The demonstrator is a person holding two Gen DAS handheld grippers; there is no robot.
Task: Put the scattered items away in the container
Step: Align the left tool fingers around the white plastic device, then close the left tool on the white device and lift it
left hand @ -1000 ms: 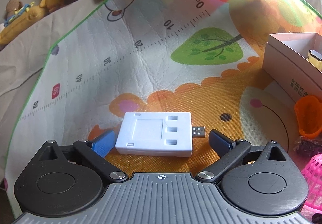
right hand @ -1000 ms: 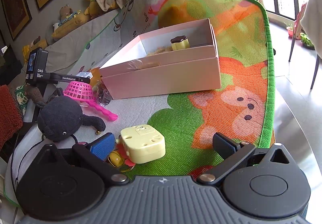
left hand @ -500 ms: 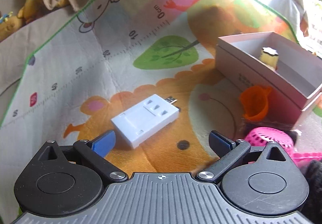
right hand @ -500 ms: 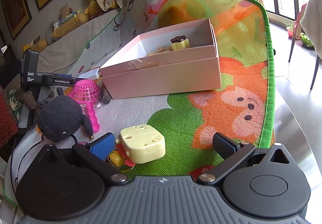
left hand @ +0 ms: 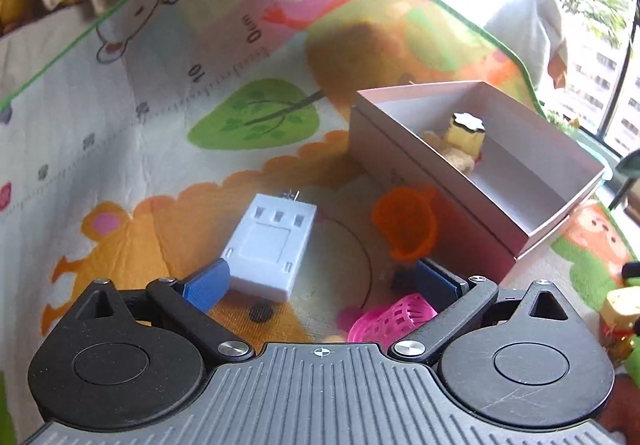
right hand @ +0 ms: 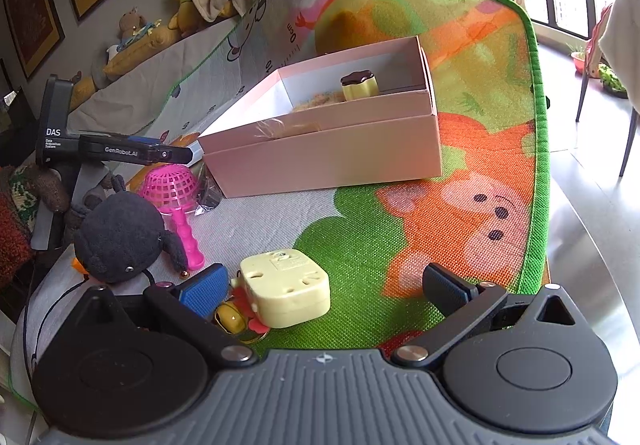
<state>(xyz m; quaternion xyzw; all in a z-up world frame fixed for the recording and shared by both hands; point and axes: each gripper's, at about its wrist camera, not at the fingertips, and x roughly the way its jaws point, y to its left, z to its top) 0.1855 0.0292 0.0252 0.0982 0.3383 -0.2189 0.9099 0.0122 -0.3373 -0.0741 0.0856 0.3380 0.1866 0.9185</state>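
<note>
- White plastic marks the nearest target: a flat white adapter block (left hand: 269,243) lies on the play mat (left hand: 168,149), just ahead of the left gripper (left hand: 320,281), whose fingers are spread wide with nothing held.
- Its blue left pad sits beside the block's near corner; for a sound grasp the block should probably be centred between the pads and taken across its narrower width.
- The pink box (left hand: 476,181), the container, stands ahead and to the right, open-topped, with a small yellow pudding toy (left hand: 466,129) already inside.
- An orange cup (left hand: 406,223) lies against the box's near wall, and a pink mesh scoop (left hand: 390,319) lies under the right finger; both could be knocked during a sideways move.
- The right gripper (right hand: 326,287) is likewise wide open and empty, low over a cream toy block (right hand: 286,287) that rests close to its left pad.
- A black plush toy (right hand: 120,241) lies to that gripper's left.
- Open mat is left beyond the adapter and to the right of the cream block; the green mat border (right hand: 536,117) is near on the right, so that side should be approached with care.
- The box wall must be cleared by lifting before any release.
</note>
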